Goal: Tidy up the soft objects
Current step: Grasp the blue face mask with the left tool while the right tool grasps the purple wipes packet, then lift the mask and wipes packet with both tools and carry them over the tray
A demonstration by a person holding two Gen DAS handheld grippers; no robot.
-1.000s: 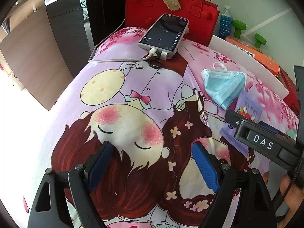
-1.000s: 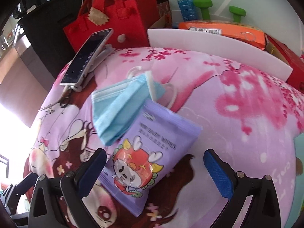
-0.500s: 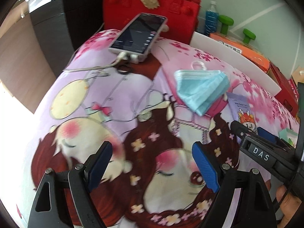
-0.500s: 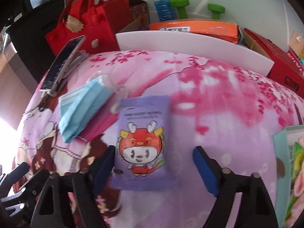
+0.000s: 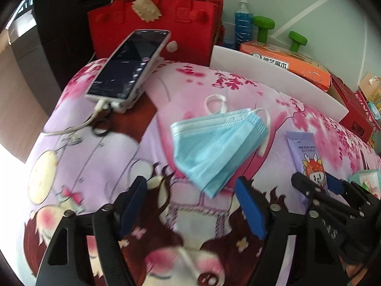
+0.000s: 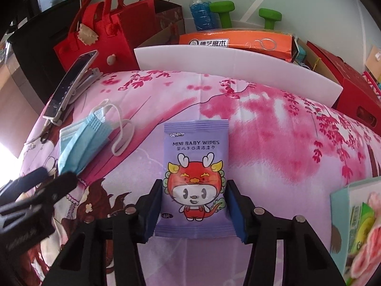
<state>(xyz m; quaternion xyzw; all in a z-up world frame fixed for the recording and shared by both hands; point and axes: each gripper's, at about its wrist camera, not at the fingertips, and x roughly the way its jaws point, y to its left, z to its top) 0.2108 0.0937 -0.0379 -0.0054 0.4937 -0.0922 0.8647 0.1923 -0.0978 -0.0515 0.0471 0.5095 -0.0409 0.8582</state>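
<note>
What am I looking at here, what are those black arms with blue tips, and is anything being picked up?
There is no robot here. A person holds a pair of hand-held tongs in each hand, and a fisheye camera on each one looks forward along its two blue-padded fingers. So one picture comes from the left tongs and the other from the right tongs.

Both look at a cartoon-print bedsheet. On it lie a blue face mask, a purple pack of mini baby wipes and a smartphone with a cable plugged in. Behind stand a red felt bag, a white board and an orange box.

The right tongs have their pads against both sides of the wipes pack, gripping it where it lies on the sheet. The left tongs are open and empty, just short of the mask.
</note>
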